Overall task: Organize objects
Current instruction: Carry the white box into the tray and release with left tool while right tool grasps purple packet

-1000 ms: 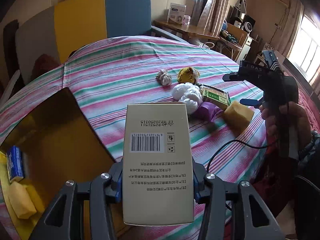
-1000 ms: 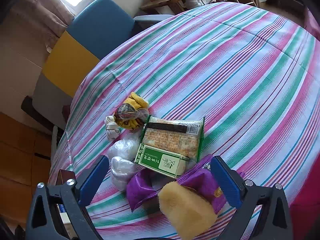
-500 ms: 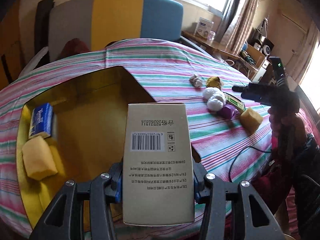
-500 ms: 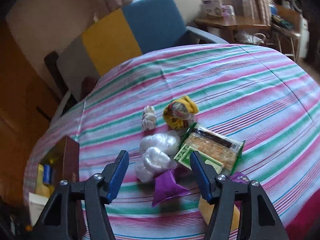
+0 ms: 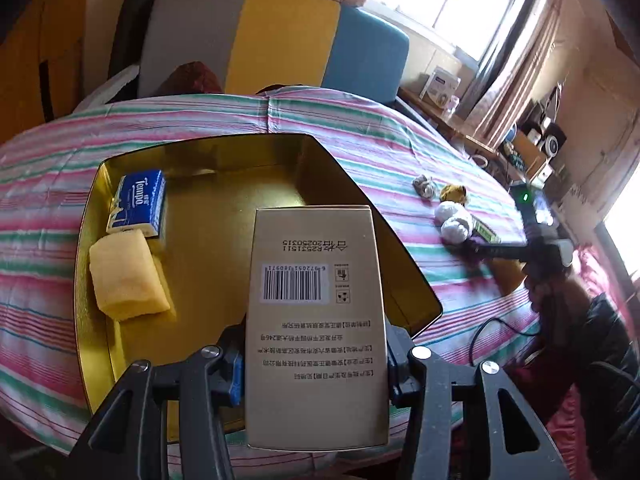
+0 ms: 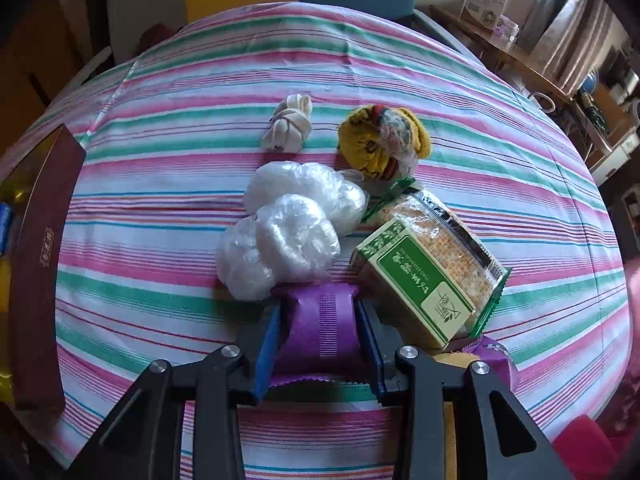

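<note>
While the left gripper (image 5: 316,376) clamps a beige carton (image 5: 316,312) over the gold tin (image 5: 92,320), only the right wrist view shows the right gripper (image 6: 320,340) jaws closing on a purple packet (image 6: 320,320).

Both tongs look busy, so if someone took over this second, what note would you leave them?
Left tongs: shut on the beige barcode box, held over the gold tin.
Right tongs: closing, purple packet between the pads.
Done: blue tissue pack and yellow sponge lie in the tin.
Left: beige box, purple packet, green box, cracker pack, two white plastic bundles, yellow bundle, beige cloth knot.
</note>
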The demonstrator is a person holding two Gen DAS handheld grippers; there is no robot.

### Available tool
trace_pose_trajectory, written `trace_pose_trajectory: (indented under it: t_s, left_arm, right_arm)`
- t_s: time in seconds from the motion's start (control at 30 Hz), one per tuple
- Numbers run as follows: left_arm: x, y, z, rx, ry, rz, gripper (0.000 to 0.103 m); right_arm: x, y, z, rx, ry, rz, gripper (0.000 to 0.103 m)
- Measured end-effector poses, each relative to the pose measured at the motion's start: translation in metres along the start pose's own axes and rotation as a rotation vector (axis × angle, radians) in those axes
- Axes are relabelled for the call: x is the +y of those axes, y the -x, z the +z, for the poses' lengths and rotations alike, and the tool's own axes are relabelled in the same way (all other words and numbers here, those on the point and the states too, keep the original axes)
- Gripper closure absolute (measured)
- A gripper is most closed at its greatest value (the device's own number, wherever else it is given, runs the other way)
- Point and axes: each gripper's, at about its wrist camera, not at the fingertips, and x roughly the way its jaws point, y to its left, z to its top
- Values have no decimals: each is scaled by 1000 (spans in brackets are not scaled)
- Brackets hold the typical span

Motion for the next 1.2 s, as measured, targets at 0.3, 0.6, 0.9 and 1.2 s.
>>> trace_pose_trajectory:
  t_s: [0.3, 0.6, 0.9, 1.2]
  left_arm:
    - [63, 68, 15, -120, 177, 115, 53]
    - [85, 58, -2, -58, 223, 191, 53]
    - [73, -8, -5, 47, 144, 282, 53]
    - [69, -1, -20, 76, 108, 332, 35]
  right_arm:
    - [-2, 0, -4, 13, 5, -19, 69]
    - [0, 3, -3, 7, 13, -24, 69]
    - [-1, 3, -2, 3, 20, -29, 69]
    - [1, 0, 1, 7, 20, -37, 69]
